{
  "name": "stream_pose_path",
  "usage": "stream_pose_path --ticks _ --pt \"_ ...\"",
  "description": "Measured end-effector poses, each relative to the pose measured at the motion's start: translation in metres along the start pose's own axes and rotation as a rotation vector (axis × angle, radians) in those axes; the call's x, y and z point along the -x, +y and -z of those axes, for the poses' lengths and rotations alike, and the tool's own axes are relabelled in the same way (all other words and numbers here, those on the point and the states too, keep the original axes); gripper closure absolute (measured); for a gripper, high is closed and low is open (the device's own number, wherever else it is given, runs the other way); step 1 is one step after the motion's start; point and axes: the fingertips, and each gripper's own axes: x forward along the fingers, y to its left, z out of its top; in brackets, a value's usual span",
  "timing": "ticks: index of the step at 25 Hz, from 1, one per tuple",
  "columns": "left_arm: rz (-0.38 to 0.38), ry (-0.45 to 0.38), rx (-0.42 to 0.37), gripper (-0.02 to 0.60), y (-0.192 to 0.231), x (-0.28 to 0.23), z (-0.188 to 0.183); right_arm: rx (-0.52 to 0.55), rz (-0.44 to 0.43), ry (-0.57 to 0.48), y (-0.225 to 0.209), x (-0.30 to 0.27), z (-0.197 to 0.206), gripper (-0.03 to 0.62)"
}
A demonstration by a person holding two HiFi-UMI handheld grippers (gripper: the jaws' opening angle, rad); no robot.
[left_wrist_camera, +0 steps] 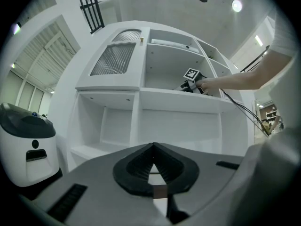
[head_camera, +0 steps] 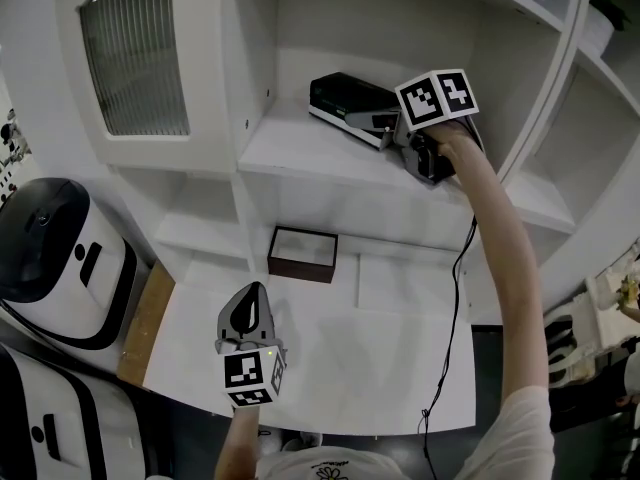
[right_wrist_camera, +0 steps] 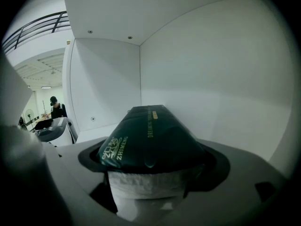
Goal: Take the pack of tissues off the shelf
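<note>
Pack of tissues (head_camera: 345,101) flat on the upper shelf (head_camera: 290,153), at 1 o'clock in the head view. Near end wedged in the right gripper (head_camera: 398,136), wide-set jaws pressing both sides, far end toward 12 o'clock. Left gripper (head_camera: 252,300) closed, empty.

White shelving (head_camera: 330,158) with a ribbed-glass door (head_camera: 135,58) stands over a white counter (head_camera: 330,358), ceiling lights (left_wrist_camera: 236,5) overhead.

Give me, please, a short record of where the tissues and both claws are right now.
Pack of tissues: dark green, lying on the upper shelf
Right claw: closed on the pack's near end
Left claw: shut, empty, held low, away from the pack
Brown box: on the lower shelf, untouched
Progress: pack not yet off the shelf
</note>
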Motion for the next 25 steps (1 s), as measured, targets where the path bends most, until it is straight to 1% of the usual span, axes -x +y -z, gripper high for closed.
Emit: stream_pose_path --ticks 4,8,13,16,20,23,25 --pt "0.006 -0.011 -0.006 0.581 0.001 0.003 -0.006 0.013 0.028 -0.017 0.003 0.007 -0.002 0.117" --pt "0.015 -0.026 -0.013 0.581 0.0 0.008 -0.015 0.005 0.049 -0.069 0.012 0.027 -0.014 0.117" --pt "0.047 -0.065 -0.032 0.581 -0.01 0.019 -0.033 -0.008 0.096 -0.163 0.028 0.075 -0.028 0.117" --pt "0.074 -0.092 -0.044 0.581 -0.017 0.027 -0.047 0.005 0.132 -0.222 0.042 0.111 -0.03 0.117" --pt "0.114 -0.124 -0.056 0.581 -0.031 0.043 -0.061 0.041 0.201 -0.295 0.064 0.161 -0.018 0.117" --pt "0.15 -0.142 -0.063 0.581 -0.045 0.055 -0.067 0.058 0.26 -0.358 0.081 0.199 0.001 0.117" --pt "0.177 -0.157 -0.068 0.581 -0.055 0.063 -0.073 0.087 0.316 -0.405 0.093 0.224 0.015 0.117"
